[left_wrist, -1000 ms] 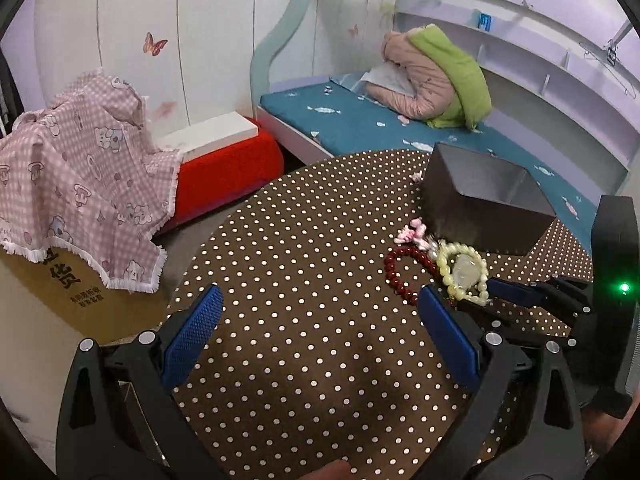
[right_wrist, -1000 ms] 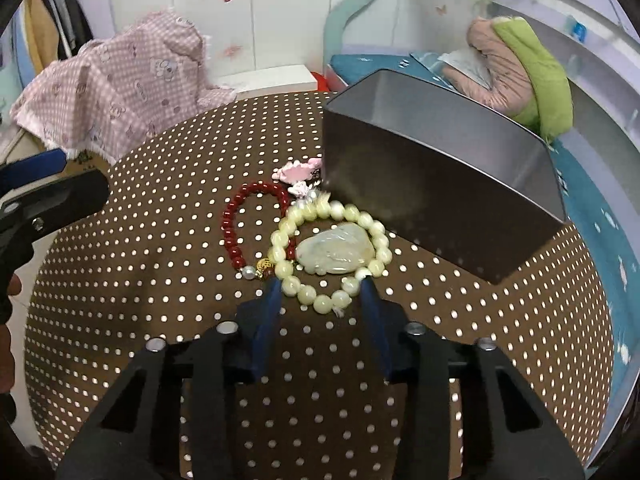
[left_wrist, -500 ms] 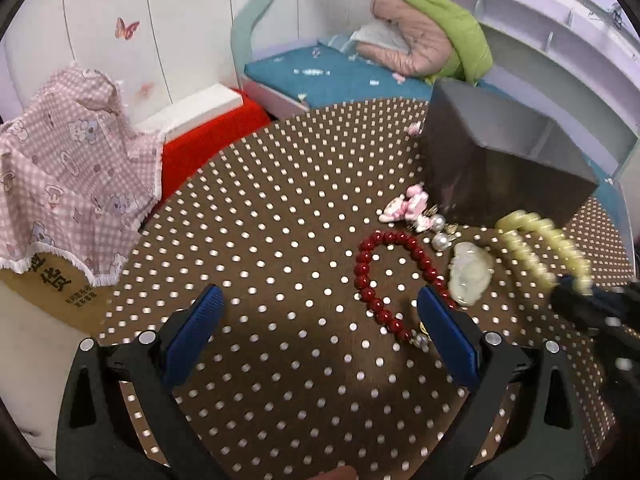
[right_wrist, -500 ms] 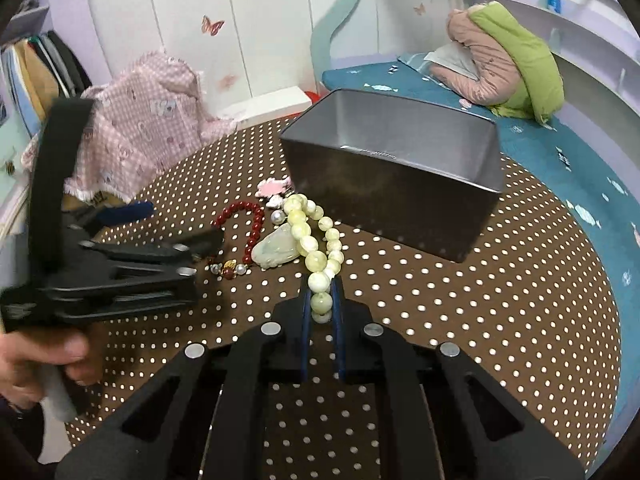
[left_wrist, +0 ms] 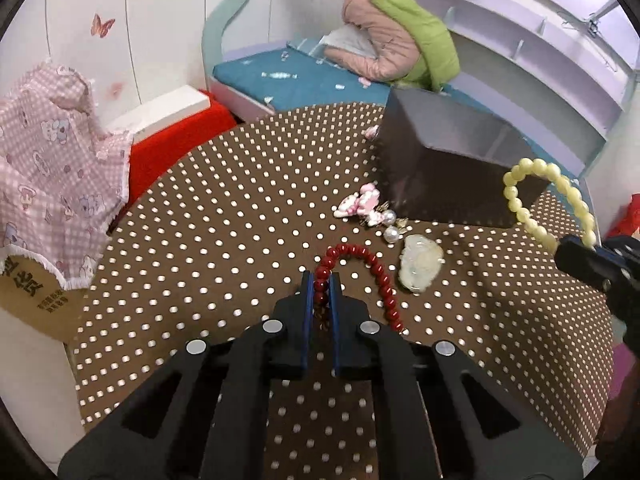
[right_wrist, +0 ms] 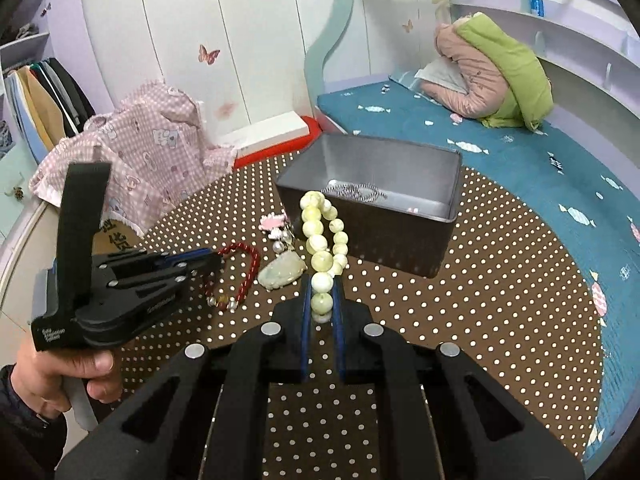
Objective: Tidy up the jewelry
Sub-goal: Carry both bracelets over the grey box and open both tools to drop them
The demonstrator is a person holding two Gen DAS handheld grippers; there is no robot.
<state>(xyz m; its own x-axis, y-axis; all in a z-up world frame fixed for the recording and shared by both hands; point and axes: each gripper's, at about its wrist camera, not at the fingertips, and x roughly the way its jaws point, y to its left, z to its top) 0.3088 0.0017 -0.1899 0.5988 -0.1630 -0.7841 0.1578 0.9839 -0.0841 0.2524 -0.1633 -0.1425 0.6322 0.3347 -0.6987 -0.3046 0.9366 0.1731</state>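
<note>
A round table [left_wrist: 224, 216], covered in brown dotted cloth, carries a dark metal box [right_wrist: 384, 216] towards its far edge; a silver chain [right_wrist: 354, 191] is seen inside the box. The right gripper [right_wrist: 321, 304] is shown with jaws pinching the pale bead bracelet [right_wrist: 322, 236], which is now lifted clear of the cloth in front of the box, higher than half a second earlier. The left gripper [left_wrist: 321, 294], spread wide half a second ago, is now pressed onto the red bracelet [left_wrist: 376, 276] near the table's centre. Just beside the red bracelet, on the box side, the jade pendant [left_wrist: 420, 266] lies flat, unchanged in place. Between the pendant and the box, the pink charm [left_wrist: 360, 204] and a pearl [left_wrist: 391, 234] rest on the cloth.
</note>
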